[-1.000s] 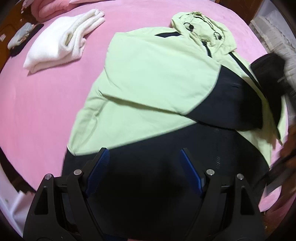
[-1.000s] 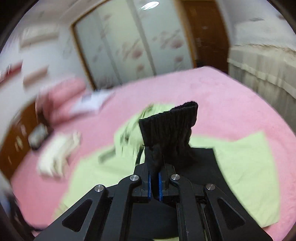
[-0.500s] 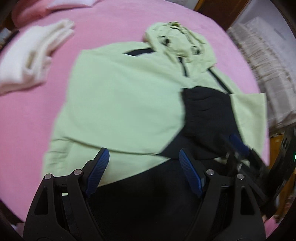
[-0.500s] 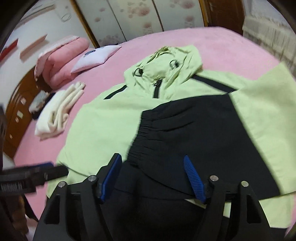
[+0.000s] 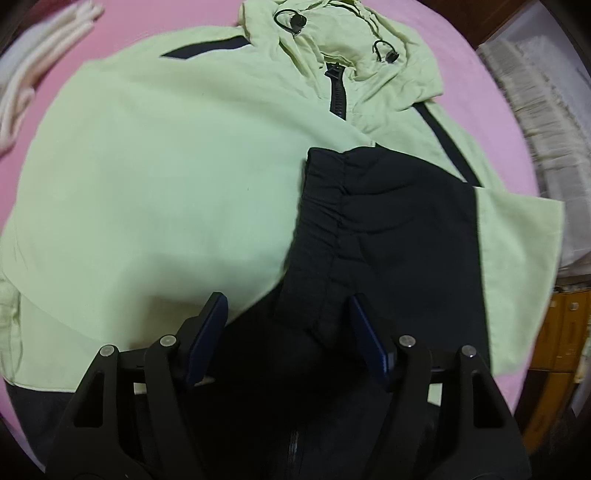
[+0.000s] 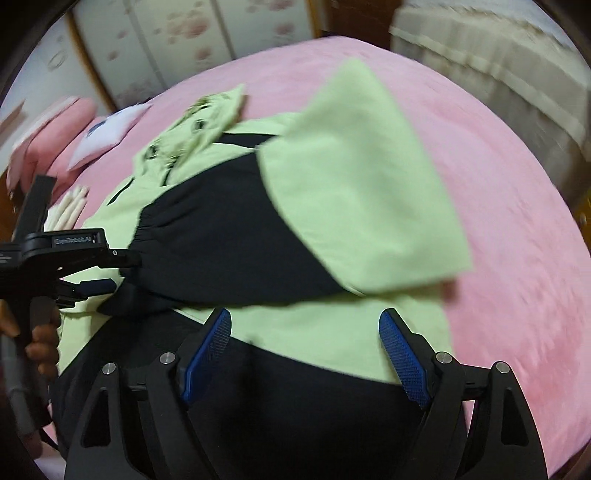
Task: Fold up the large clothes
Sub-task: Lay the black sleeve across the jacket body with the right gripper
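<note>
Beside jacket [image 5: 155, 177] on bed [image 5: 476, 66], folded towel [image 5: 26, 81]

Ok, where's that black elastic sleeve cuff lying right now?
The black cuff lies flat on the jacket's chest, right of centre in the left wrist view, below the zipper and just ahead of the left gripper.

A bed under a pink cover [image 6: 498, 229] fills the room's middle. Beyond it stand pale wardrobe doors with a pink flower pattern [image 6: 192, 33], framed in brown wood. Pink pillows [image 6: 55, 129] lie at the far left. A cream pleated curtain [image 6: 491, 62] hangs to the far right, and wooden furniture [image 5: 561, 332] stands beside the bed.
</note>
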The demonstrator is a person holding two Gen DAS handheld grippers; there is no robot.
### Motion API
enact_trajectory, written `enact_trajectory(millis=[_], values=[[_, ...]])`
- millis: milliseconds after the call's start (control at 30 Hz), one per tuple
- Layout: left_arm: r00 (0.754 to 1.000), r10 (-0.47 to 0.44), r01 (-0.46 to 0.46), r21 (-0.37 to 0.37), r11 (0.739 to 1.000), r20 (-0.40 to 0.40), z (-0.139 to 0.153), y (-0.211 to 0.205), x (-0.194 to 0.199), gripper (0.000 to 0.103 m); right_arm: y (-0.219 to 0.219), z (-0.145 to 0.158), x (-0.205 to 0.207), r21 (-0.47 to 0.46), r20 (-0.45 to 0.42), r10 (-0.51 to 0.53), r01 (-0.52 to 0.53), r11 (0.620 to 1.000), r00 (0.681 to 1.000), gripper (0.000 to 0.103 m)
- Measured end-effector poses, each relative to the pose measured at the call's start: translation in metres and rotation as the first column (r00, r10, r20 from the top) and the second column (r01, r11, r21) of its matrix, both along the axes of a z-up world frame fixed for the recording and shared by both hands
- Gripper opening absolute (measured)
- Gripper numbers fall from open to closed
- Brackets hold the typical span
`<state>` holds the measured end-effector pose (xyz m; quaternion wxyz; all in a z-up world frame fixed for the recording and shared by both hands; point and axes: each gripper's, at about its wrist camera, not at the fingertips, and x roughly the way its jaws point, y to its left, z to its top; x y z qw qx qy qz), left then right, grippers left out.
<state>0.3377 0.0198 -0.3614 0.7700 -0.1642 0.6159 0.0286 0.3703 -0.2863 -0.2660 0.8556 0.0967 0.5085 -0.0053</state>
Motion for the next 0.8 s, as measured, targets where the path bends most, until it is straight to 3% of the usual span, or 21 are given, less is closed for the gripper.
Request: enact_trajectory(millis=[267, 400, 433, 567, 600, 700, 800], values=[[0.998, -0.054, 0.053, 0.101, 0.993, 0.014, -0.003, -0.040, 0.009, 0.028, -0.087, -0.017, -0.019, -0.064, -0.018, -0.100, 0.099, 0.993, 0.995, 0.084], [0.990, -0.071, 0.029, 0.310, 0.950, 0.124, 0.025, -0.072, 0.013, 0.023, -0.116, -0.034, -0.009, -0.044, -0.079, -0.109, 0.106, 0.993, 0.991, 0.084], [0.984, -0.083, 0.026, 0.329, 0.944, 0.160, 0.034, -0.077, 0.014, 0.023, -0.120, -0.039, -0.005, -0.058, -0.103, -0.102, 0.096, 0.994, 0.989, 0.084], [0.908, -0.146, -0.017, 0.384, 0.923, 0.392, 0.110, -0.102, 0.027, 0.022, -0.132, -0.042, 0.002, -0.083, -0.075, -0.037, 0.031, 0.996, 0.997, 0.084], [0.877, -0.155, -0.042, 0.394, 0.918, 0.454, 0.133, -0.104, 0.030, 0.022, -0.134, -0.042, 0.004, -0.083, -0.066, -0.016, 0.010, 0.996, 0.998, 0.084], [0.813, -0.145, -0.117, 0.402, 0.908, 0.564, 0.185, -0.090, 0.042, 0.022, -0.138, -0.042, 0.010, -0.081, -0.049, 0.028, -0.032, 0.996, 0.998, 0.084], [0.807, -0.104, -0.177, 0.405, 0.897, 0.582, 0.207, -0.071, 0.053, 0.022, -0.137, -0.046, 0.019, -0.075, -0.040, 0.058, -0.060, 0.995, 0.998, 0.084]])
